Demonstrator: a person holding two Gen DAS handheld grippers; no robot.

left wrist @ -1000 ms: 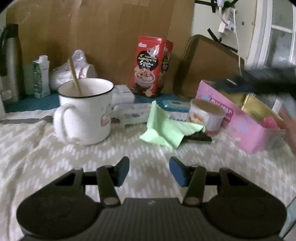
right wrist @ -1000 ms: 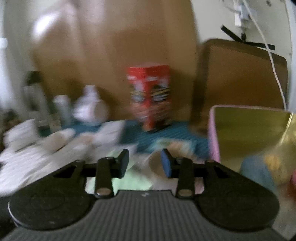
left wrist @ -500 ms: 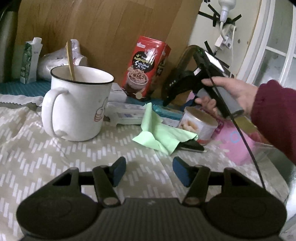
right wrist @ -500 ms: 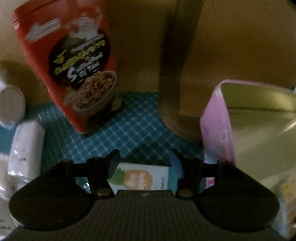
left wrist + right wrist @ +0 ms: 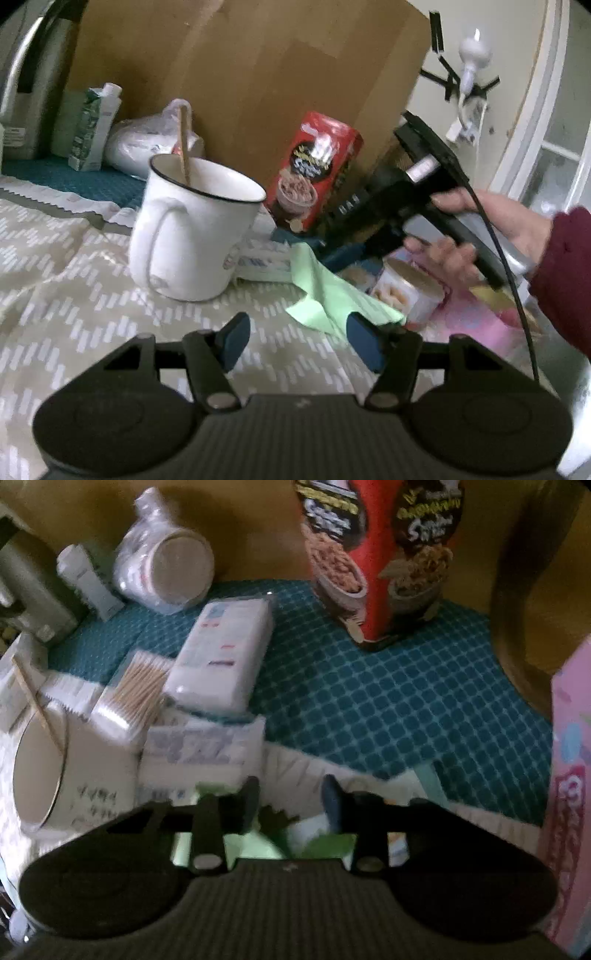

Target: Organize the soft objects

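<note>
Only the left wrist view shows the person's right hand (image 5: 476, 236) in a dark red sleeve (image 5: 565, 273), tilting the right hand-held gripper (image 5: 341, 254) steeply down over the green cloth (image 5: 332, 295). The right wrist view alone looks down on a pack of cotton swabs (image 5: 136, 690) and a white tissue pack (image 5: 221, 657) on a teal checked mat (image 5: 388, 701).

The green cloth is thin, pale and creased, one corner lifted; it lies on the patterned bench cover (image 5: 74, 295) between the white mug (image 5: 192, 229) and a small round tub (image 5: 410, 291). In the right wrist view it shows just under the closing blue pads (image 5: 330, 801), with nothing clearly pinched between them (the frame is blurred there).

The left hand-held gripper (image 5: 299, 341) hangs above the bench with its jaws apart and empty.

The red box (image 5: 373, 554) carries a cereal bowl picture; its lettering is too smeared to read. A pink box (image 5: 569, 775) stands at the right.
</note>
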